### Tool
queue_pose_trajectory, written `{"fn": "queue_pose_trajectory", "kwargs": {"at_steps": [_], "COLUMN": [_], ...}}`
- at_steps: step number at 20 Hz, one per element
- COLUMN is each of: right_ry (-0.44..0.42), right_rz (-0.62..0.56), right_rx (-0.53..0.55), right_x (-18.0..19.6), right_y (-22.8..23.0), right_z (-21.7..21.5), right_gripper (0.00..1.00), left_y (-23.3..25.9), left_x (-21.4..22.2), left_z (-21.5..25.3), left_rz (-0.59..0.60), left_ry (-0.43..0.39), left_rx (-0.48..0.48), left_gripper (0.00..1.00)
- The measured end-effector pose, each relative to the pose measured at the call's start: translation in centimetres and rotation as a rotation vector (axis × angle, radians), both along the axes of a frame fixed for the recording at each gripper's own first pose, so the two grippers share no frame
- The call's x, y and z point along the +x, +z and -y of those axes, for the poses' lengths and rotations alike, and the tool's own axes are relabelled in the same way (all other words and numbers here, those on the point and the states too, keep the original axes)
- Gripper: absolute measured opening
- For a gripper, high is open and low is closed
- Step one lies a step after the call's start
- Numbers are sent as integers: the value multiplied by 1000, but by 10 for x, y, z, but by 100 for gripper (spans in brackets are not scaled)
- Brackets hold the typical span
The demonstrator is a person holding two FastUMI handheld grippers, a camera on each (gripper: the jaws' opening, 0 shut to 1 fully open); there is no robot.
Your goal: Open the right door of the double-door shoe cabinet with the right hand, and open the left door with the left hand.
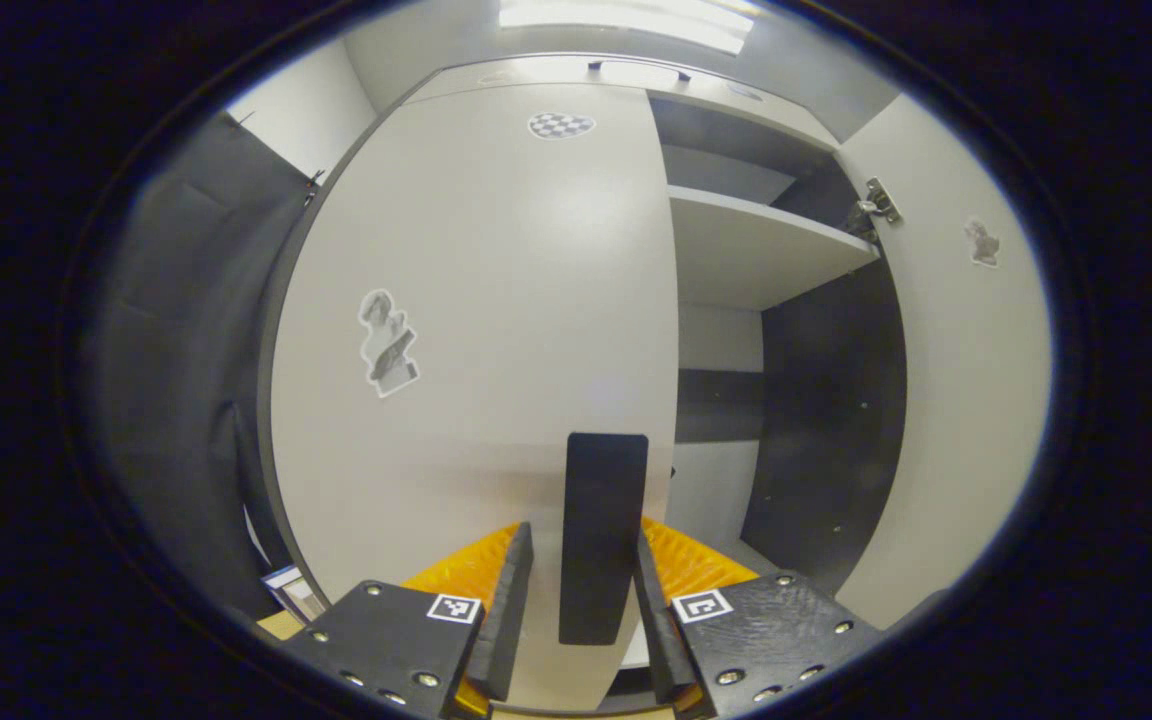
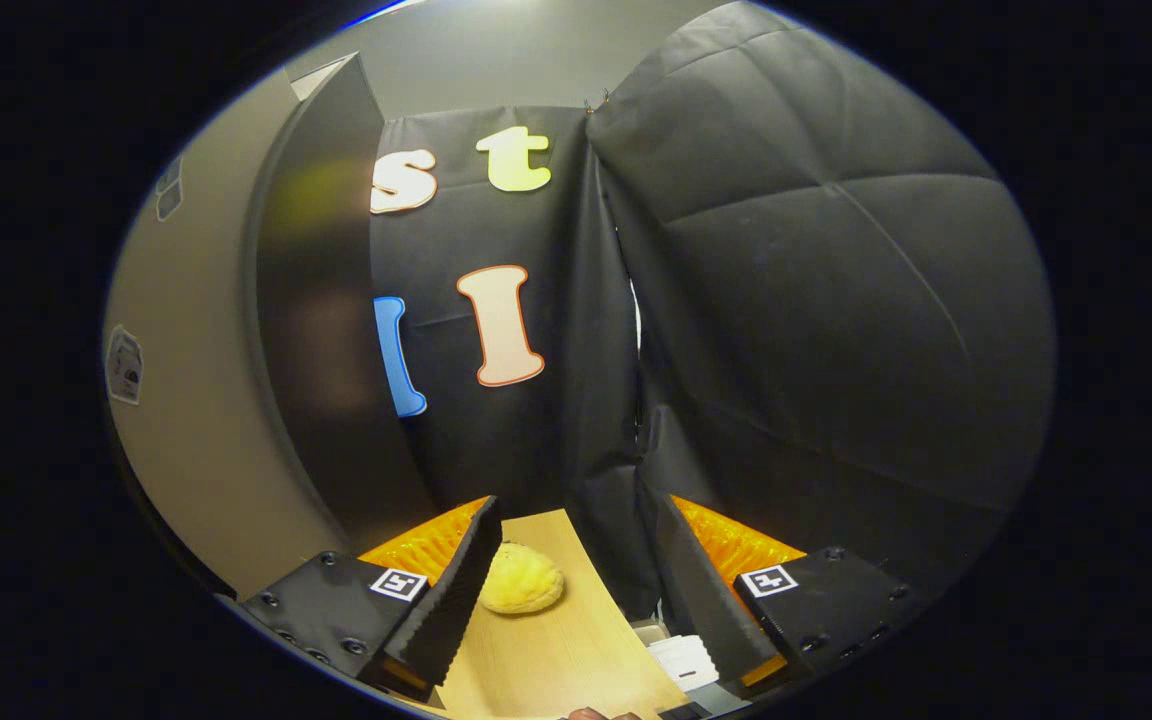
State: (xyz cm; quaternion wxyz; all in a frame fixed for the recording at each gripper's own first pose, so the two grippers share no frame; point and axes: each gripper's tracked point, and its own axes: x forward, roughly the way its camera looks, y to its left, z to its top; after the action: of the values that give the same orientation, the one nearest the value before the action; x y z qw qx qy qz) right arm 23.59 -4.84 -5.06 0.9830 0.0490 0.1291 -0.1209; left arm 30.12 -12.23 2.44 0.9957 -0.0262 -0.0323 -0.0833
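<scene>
Fingers of the left gripper straddle the dark handle on the closed left door, close on either side; whether both press it cannot be told. The right door already stands swung wide, baring a shelf. The right gripper hangs open and empty over a wooden surface. Pulling should probably follow the hinge arc, with a square grip.
</scene>
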Motion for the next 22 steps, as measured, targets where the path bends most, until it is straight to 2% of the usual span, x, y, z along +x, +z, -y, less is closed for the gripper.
{"fn": "queue_pose_trajectory", "kwargs": {"at_steps": [1, 2, 5, 7, 9, 13, 14, 15, 19, 20, 21, 22], "right_ry": [3, 8, 33, 50, 71, 104, 107, 109, 113, 106, 98, 85], "right_rz": [-2, -2, -8, -15, -22, -34, -42, -50, -63, -67, -69, -66], "right_rx": [-10, -21, -39, -40, -32, -44, -51, -56, -25, -26, -33, -43], "right_x": [4, 10, 27, 35, 42, 43, 42, 40, 34, 31, 26, 20], "right_y": [-2, -1, -5, -9, -13, -16, -18, -20, -25, -25, -25, -22], "right_z": [1, 1, 0, -1, -5, -8, -8, -8, -16, -18, -21, -23], "right_gripper": [98, 98, 98, 100, 100, 98, 93, 98, 98, 92, 98, 98], "left_y": [-1, -2, -2, -4, -5, -5, -6, -6, -8, -10, -10, -10], "left_x": [-2, -2, -3, -2, 4, 0, -1, -2, -10, -14, -17, -19], "left_z": [8, 9, 11, 10, 11, 11, 9, 8, 3, 0, -1, -3], "left_rz": [-3, -3, -7, -19, -26, -35, -38, -39, -12, -3, 2, 4], "left_ry": [-21, -4, 18, 29, 33, 23, 21, 27, 62, 67, 62, 51], "left_rx": [-15, -15, 68, 95, 95, 78, 71, 72, 37, 30, 41, 42], "left_gripper": [54, 43, 29, 26, 17, 16, 16, 16, 16, 16, 17, 16]}}
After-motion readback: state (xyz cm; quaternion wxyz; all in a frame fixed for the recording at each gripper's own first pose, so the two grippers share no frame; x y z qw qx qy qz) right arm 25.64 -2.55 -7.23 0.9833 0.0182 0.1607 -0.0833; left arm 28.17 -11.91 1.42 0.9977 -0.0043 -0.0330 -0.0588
